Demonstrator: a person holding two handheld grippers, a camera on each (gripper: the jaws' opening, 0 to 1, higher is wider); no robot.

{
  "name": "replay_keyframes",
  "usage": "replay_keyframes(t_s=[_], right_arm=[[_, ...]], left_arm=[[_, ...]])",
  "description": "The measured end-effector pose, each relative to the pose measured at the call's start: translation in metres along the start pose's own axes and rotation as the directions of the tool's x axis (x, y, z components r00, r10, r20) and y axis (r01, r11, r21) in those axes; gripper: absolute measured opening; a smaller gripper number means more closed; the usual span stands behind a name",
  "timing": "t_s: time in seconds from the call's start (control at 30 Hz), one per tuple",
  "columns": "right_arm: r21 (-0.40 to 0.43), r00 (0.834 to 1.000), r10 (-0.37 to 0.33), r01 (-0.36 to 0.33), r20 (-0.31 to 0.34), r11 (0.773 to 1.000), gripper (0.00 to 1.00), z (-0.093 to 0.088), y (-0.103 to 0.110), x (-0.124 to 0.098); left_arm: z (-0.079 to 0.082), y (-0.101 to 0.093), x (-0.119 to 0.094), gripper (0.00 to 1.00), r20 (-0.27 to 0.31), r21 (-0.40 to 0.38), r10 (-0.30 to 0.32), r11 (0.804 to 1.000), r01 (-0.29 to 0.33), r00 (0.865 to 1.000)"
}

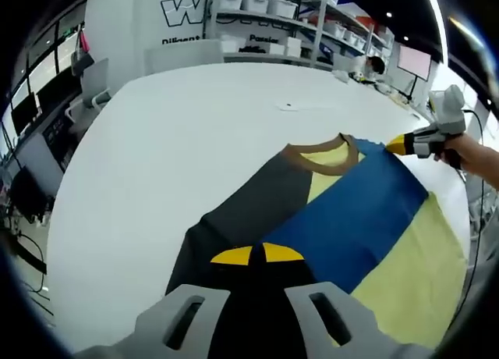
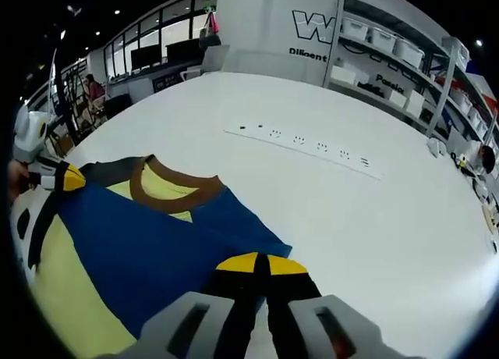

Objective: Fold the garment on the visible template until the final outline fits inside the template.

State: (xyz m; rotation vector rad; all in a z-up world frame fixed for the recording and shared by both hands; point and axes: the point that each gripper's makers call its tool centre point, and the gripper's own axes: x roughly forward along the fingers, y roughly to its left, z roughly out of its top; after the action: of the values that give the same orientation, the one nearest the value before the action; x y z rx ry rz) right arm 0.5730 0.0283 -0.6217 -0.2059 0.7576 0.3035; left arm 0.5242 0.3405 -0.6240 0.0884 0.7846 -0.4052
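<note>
The T-shirt (image 1: 343,234) lies flat on the white surface (image 1: 171,156); the left tool (image 1: 257,255) and right tool (image 2: 260,264) each pinch its fabric, tips closed, likely to carry a fold

The right gripper (image 2: 256,264), yellow-tipped jaws pressed together, sits at the near blue edge of the garment (image 2: 148,242), which lies flat on the white table (image 2: 374,218). The garment shows blue, yellow and grey panels and a brown collar (image 2: 168,189). The left gripper (image 2: 70,178) meets its far left corner, and shelving (image 2: 405,58) stands beyond.
</note>
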Motion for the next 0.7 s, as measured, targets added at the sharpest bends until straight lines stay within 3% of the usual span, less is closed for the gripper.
replay_keyframes(t_s=[0.1,0.27,0.37,0.43,0.7], right_arm=[[0.018,1.000,-0.015,0.015,0.015,1.000,0.07,0.002,-0.008,-0.006],[0.043,0.999,-0.021,0.020,0.040,0.999,0.09,0.005,-0.011,-0.017],[0.062,0.997,-0.007,0.002,0.074,0.998,0.12,0.009,-0.004,-0.028],[0.082,0.991,0.015,-0.026,0.131,0.996,0.14,0.017,0.002,-0.032],[0.046,0.987,0.044,-0.052,0.154,0.998,0.15,0.018,0.022,-0.049]], left_arm=[[0.003,0.003,-0.009,0.05,0.017,-0.008,0.008,1.000,-0.008,1.000],[0.008,-0.002,-0.024,0.05,0.050,-0.015,-0.005,1.000,0.006,0.999],[0.008,-0.005,-0.031,0.07,0.058,-0.002,-0.011,1.000,0.011,0.998],[0.009,-0.007,-0.038,0.08,0.074,0.000,-0.009,1.000,0.009,0.997],[0.002,-0.014,-0.061,0.10,0.109,0.010,0.003,1.000,-0.004,0.994]])
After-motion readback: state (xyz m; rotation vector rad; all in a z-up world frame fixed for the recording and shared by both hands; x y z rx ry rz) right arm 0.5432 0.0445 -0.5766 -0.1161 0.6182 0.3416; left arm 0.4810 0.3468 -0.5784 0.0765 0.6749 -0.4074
